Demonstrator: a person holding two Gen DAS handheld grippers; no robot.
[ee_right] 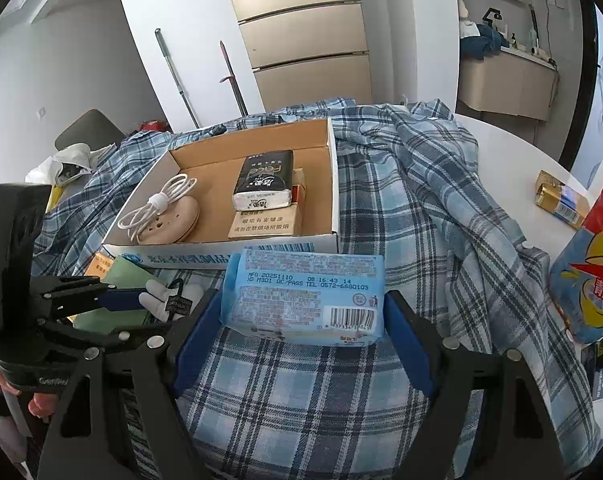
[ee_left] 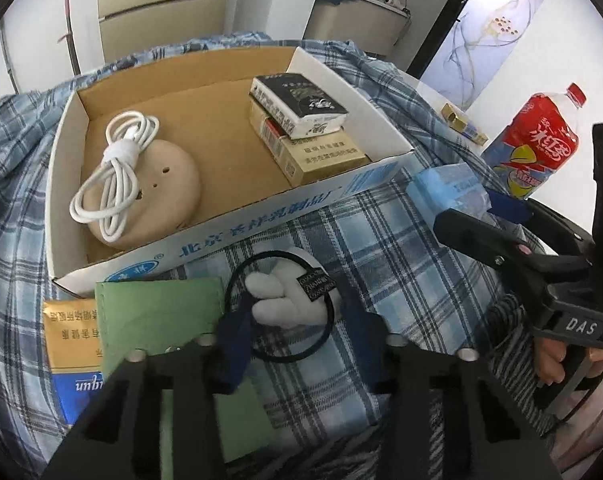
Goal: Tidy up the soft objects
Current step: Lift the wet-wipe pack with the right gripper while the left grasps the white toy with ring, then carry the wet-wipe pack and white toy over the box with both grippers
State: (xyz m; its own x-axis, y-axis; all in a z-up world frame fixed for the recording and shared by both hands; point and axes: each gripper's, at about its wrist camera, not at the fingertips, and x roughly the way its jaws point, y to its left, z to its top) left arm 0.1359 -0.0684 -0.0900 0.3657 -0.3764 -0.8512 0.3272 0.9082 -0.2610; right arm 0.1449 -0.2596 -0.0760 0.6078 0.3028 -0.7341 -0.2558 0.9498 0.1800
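A: Item: tissue pack (ee_right: 303,294), clamped in right gripper (ee_right: 303,320), just before the box's (ee_right: 337,200) near edge.
B: Lift clear of that edge. Left gripper (ee_left: 291,340), apart, straddles hair tie (ee_left: 285,308).

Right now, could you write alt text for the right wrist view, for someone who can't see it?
The right gripper has its blue fingers around a light blue tissue pack, above a blue plaid cloth. Behind it a shallow cardboard box holds a white cable, a beige pad and small packs.
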